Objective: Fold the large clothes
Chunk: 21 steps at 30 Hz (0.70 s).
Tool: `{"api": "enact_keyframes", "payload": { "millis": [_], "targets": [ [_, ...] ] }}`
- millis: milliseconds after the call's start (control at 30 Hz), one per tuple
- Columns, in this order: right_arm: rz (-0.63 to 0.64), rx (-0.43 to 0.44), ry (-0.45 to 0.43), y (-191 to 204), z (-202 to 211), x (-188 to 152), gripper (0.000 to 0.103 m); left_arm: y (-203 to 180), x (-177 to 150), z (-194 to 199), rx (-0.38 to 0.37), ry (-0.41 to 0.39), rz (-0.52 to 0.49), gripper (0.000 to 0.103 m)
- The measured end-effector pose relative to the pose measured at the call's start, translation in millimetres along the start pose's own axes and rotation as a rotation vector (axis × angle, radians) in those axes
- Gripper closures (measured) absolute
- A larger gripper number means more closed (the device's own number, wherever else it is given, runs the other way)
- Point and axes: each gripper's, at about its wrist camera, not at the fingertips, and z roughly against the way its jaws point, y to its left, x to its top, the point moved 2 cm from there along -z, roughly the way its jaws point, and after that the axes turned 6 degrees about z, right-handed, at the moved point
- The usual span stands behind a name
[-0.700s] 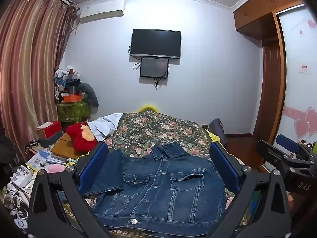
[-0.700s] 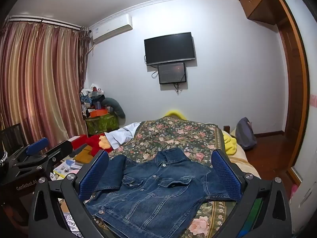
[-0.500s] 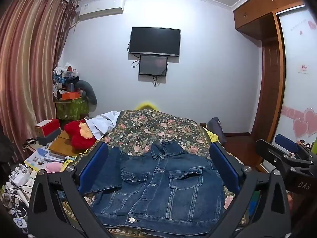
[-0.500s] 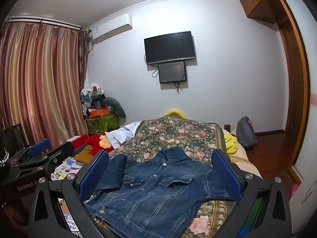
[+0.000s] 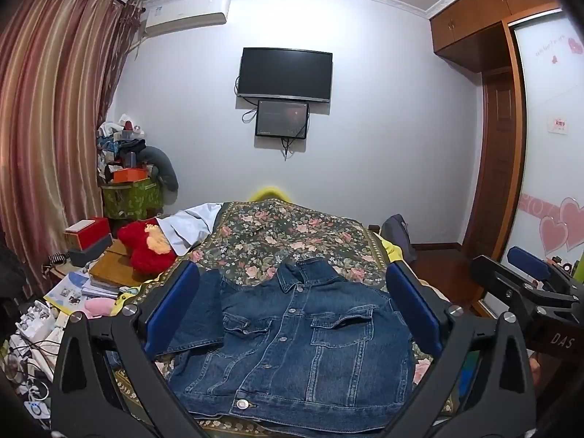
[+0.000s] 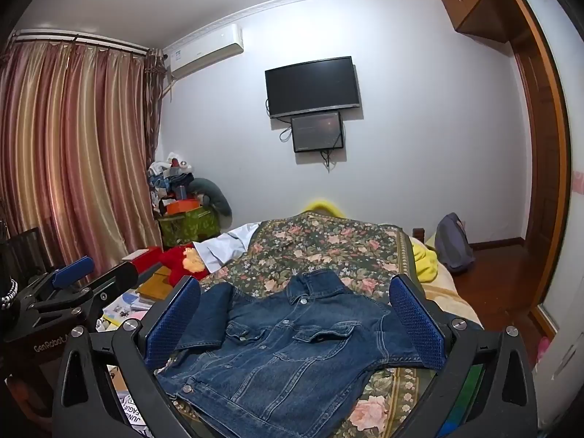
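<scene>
— What does your left camera give you?

— My left gripper [image 5: 292, 310] has its jaws spread as wide as they go, with nothing between the blue pads. Ahead of it and a little below, the denim jacket [image 5: 292, 343] lies flat and buttoned on the flowered bedspread [image 5: 292, 233], collar away from me, hem nearest. One sleeve lies out towards my left finger. My right gripper [image 5: 525, 292] shows at the right edge (only part of it).

— And the right camera?

— The right gripper [image 6: 295, 317] is just as wide open and holds nothing. The jacket [image 6: 288, 350] sits ahead and below, slanted, its hem running off towards my left finger; a sleeve reaches under the right pad as I see it, whether touching I cannot tell. The left gripper [image 6: 69, 284] hangs off to the left, beside the bed.
</scene>
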Motion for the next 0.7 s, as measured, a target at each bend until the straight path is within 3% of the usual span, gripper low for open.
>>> {"api": "enact_keyframes", "payload": {
  "millis": [700],
  "targets": [
    [-0.002, -0.001, 0.001, 3.3, 6.2, 0.6, 0.000, 2.7, -1.4, -0.7, 0.003, -0.001, -0.002, 0.000]
  ]
}}
